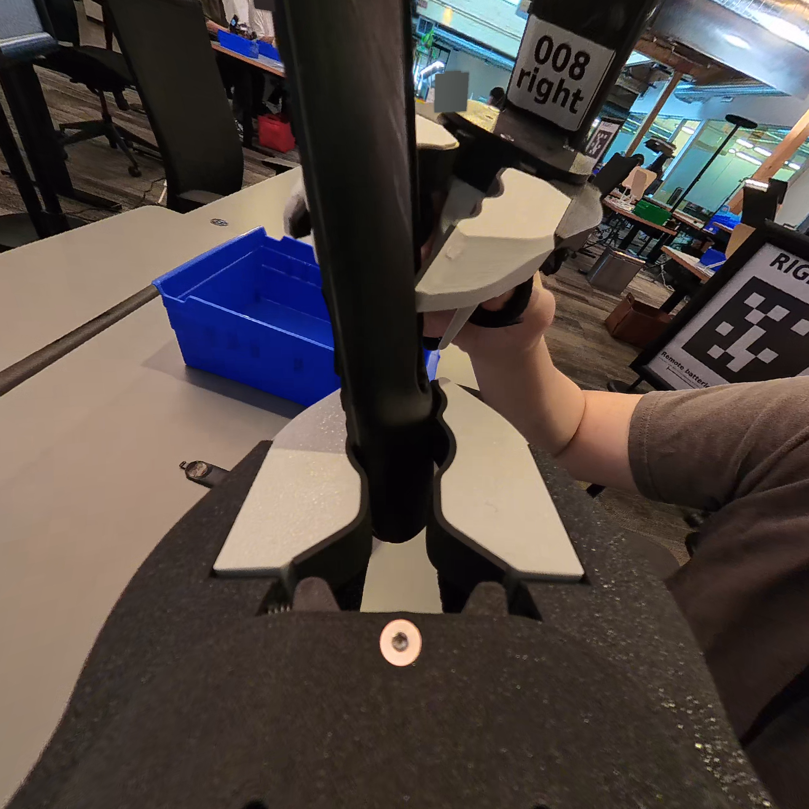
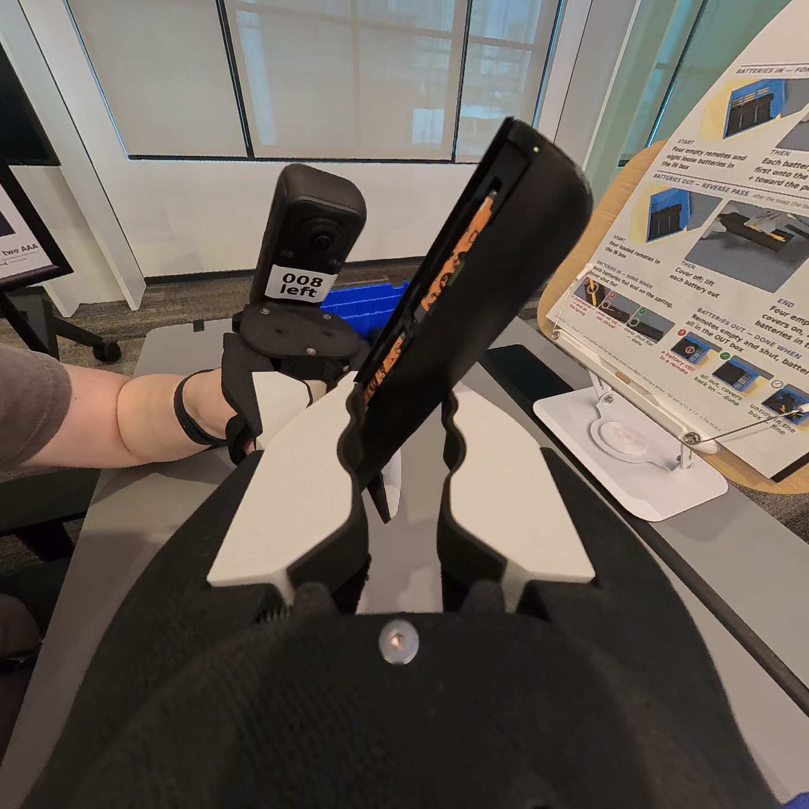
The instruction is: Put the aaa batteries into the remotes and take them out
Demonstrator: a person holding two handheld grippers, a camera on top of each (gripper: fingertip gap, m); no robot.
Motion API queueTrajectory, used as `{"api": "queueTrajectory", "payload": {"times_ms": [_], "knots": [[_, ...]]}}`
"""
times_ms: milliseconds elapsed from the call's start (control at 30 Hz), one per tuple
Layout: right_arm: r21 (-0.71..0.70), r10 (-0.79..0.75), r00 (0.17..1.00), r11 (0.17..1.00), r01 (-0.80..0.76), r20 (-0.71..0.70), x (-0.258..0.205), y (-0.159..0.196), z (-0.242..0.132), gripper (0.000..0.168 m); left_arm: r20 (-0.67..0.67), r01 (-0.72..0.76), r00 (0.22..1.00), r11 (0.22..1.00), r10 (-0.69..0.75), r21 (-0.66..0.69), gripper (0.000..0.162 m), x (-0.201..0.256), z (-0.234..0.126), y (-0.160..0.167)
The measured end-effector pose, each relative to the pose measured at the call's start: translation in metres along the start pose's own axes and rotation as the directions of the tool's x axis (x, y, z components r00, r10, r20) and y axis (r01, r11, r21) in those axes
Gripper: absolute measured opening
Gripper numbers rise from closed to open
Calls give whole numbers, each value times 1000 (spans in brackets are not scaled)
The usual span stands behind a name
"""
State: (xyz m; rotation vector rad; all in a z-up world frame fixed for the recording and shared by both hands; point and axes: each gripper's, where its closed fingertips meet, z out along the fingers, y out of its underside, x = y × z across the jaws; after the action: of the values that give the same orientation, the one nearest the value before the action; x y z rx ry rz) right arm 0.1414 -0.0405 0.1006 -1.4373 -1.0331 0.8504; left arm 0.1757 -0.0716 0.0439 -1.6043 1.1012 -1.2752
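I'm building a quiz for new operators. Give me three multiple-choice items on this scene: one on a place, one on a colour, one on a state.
1. The blue bin sits: A on the floor; B on the grey table; C on a chair.
2. The batteries in the remote are: A orange; B green; C white.
3. The remote is: A shut; B open, loaded; C open, empty.

Answers: B, the tabletop lies under the bin; A, orange shows inside the remote; B, the batteries lie uncovered.
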Motion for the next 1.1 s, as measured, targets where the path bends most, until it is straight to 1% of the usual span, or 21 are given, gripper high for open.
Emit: {"api": "queueTrajectory", "payload": {"times_ms": [167,400,533,633,833,967,1100], "knots": [[19,-2,1000,1000,2,3,0,-1,1,36,2,1,1000,1000,-1,7,26,0,0,-1],[38,-20,1000,999,19,6,-3,-4,1,35,29,-45,999,999,45,-5,26,-2,-2,-1],[44,59,992,997,-64,110,-14,-5,0,29,3,-68,998,997,69,-23,26,4,-2,0],[43,55,991,997,-61,121,-19,-7,1,26,19,-118,993,993,119,-24,27,2,-4,-1],[51,109,973,991,-122,201,-29,-9,1,24,-13,-157,987,984,159,84,28,11,-9,-16],[53,162,952,982,-182,259,-33,-8,5,22,-48,-143,988,989,145,45,26,12,-6,-9],[42,136,956,987,-152,259,-30,-4,6,25,-56,-116,992,993,115,-3,25,11,-6,-5]]}}
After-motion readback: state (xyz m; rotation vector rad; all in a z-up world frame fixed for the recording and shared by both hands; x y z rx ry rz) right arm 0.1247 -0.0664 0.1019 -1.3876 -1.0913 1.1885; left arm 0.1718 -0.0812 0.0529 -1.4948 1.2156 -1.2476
